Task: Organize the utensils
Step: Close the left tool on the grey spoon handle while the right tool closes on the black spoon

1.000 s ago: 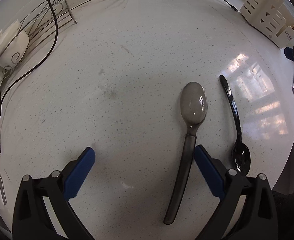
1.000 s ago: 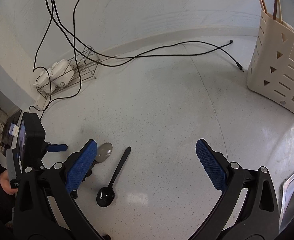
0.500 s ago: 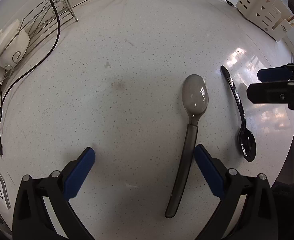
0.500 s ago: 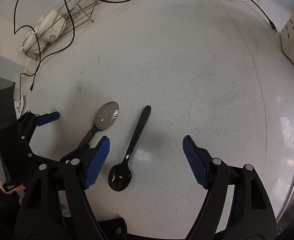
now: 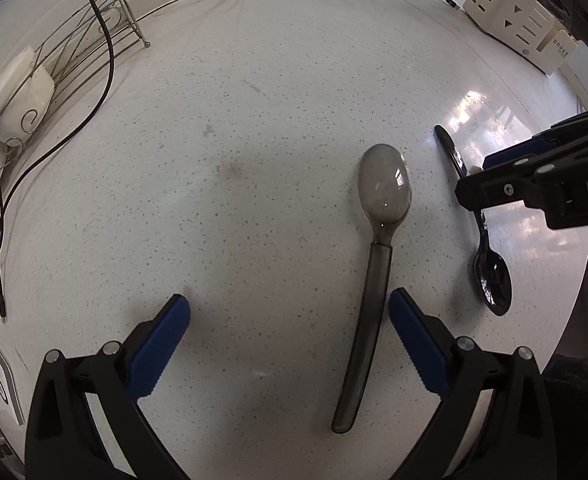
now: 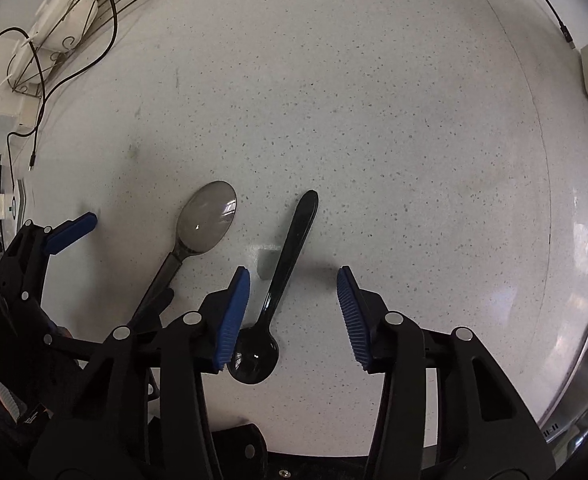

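On the desk (image 5: 254, 120), grey spoon (image 5: 374, 264) and black spoon (image 6: 286, 276) lie ungrasped. Left claw (image 5: 290, 320) and right claw (image 6: 294, 308) both gape apart. Nothing appears stowed in the cream holder (image 5: 510, 16).

We see a translucent grey spoon (image 5: 378, 240) and a glossy black spoon (image 5: 482, 236) lying flat, side by side, bowls pointing opposite ways.

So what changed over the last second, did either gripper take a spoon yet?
Not yet. The right gripper dropped toward the counter and narrowed its jaws, now straddling the black spoon without closing on it. It has also entered the left wrist view. The left gripper stayed open, the grey spoon handle just inside its right finger. Both spoons lie where they were, as do the wire rack and cream utensil holder.
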